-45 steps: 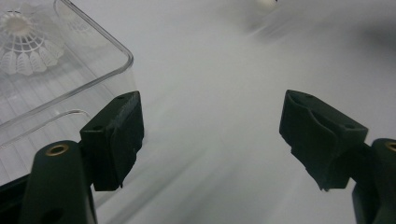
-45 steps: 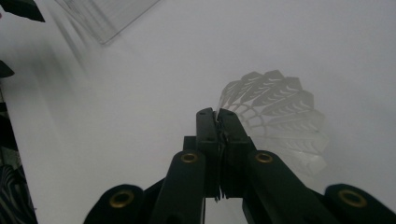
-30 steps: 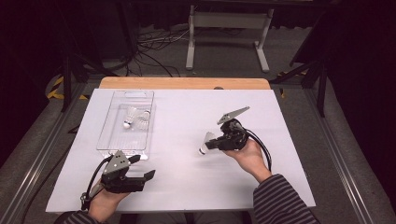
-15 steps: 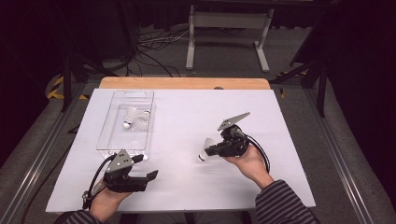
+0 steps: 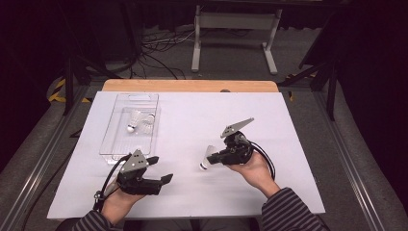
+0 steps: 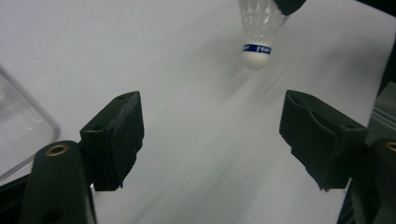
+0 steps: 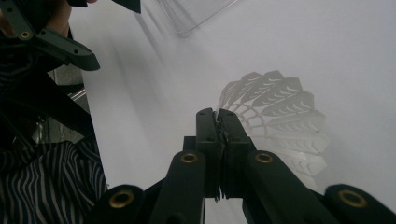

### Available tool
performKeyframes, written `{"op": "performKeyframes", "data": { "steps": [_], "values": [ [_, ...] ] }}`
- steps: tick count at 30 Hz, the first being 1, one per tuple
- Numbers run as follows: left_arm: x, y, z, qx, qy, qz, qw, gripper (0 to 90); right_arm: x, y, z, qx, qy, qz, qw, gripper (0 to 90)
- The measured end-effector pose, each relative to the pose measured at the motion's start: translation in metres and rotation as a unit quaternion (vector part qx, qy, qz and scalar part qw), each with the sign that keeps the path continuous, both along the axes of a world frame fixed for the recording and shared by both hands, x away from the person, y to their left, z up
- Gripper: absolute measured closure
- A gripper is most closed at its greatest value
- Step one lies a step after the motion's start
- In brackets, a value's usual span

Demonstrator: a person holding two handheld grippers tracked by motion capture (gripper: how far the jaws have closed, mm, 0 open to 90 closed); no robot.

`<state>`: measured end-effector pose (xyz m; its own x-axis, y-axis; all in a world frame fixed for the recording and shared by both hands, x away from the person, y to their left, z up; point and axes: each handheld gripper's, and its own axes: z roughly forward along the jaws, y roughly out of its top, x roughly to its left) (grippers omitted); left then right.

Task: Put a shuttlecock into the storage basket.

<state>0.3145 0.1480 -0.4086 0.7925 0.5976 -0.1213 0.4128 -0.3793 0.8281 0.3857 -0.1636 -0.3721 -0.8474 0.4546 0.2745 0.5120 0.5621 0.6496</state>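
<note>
A white sheet (image 5: 192, 144) is spread over the table, and a clear plastic tray (image 5: 115, 144) is set at its far left with two shuttlecocks (image 5: 137, 121) lying inside. The left gripper (image 5: 161, 169) is held low just before the tray's near end, its jaws spread wide with nothing between them. The right gripper (image 5: 211, 156) is held near the middle of the sheet, jaws pressed together on the feather skirt of a third shuttlecock (image 5: 207, 158), whose cork hangs down toward the sheet, apart from it as far as can be told. The thin feathers could be crushed or bent by so tight a pinch, and since only the skirt's edge is caught, the shuttlecock could be pulled loose and dropped short of the tray, or knocked against its rim. If a handover is intended, the cork could be missed by the open jaws
</note>
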Motion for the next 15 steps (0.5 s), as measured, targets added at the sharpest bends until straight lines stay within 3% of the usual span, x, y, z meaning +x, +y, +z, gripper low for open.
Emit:
{"op": "performKeyframes", "data": {
  "steps": [15],
  "values": [
    [0.011, -0.026, 0.000, 0.013, 0.014, -0.034, 0.9993, 23.3, -0.002, 0.014, 0.004, 0.012, 0.002, 0.020, 0.9997, 88.4]
  ]
}}
